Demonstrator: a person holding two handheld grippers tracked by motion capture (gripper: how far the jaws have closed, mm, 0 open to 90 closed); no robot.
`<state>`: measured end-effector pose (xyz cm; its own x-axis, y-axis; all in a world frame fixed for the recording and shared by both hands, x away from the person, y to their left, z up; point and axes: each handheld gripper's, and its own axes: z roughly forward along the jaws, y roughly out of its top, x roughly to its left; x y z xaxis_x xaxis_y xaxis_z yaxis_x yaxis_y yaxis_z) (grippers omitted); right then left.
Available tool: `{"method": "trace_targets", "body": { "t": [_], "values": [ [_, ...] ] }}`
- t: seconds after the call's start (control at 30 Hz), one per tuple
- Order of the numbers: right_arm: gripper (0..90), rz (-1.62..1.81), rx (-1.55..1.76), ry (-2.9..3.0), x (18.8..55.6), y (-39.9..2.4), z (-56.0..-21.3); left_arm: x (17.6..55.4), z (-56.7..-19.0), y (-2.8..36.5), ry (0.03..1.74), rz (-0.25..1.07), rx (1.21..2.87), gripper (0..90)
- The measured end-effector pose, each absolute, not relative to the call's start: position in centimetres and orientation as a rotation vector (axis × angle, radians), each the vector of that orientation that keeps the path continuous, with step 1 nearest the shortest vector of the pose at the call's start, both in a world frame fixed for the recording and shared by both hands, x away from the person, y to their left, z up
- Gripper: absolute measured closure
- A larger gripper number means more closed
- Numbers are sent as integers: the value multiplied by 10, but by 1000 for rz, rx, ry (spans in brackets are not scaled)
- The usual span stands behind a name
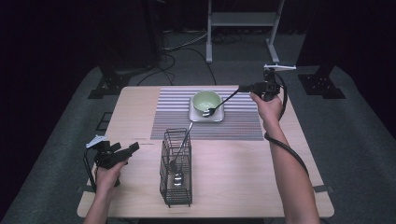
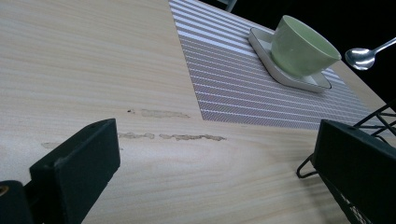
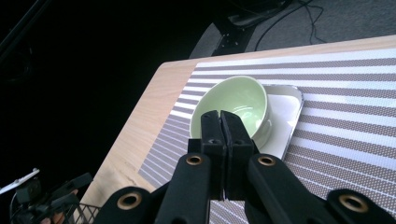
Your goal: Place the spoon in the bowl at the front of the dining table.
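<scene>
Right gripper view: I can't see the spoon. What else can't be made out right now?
- Silver metal spoon: in the right gripper view, the shut black jaws of the right gripper hide it.
- Pale green ceramic bowl: the jaws cover its near rim there.
- Black wire cutlery basket: left gripper view, cut off by the right edge and a jaw.
- Basket contents: high view, too small to identify.

So the striped woven placemat (image 1: 208,116) sits toward the far side of the pale wooden table (image 1: 257,177). On it there's a white square saucer (image 1: 206,115) with a green ceramic bowl (image 1: 206,101) on top. The black wire cutlery basket (image 1: 176,170) is nearer, just in front of the mat, with a metal spoon (image 1: 181,147) standing inside.
</scene>
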<state>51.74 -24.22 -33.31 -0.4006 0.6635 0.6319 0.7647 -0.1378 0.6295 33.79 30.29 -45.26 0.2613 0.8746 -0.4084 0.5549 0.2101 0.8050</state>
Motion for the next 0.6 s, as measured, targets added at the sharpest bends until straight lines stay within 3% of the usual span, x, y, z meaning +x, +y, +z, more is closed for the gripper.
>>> {"method": "trace_targets", "body": {
  "t": [0.6],
  "values": [
    [890,-1604,-1779,-1993,528,-240,-321,337,-452,305,1415,377,1460,0]
  ]
}}
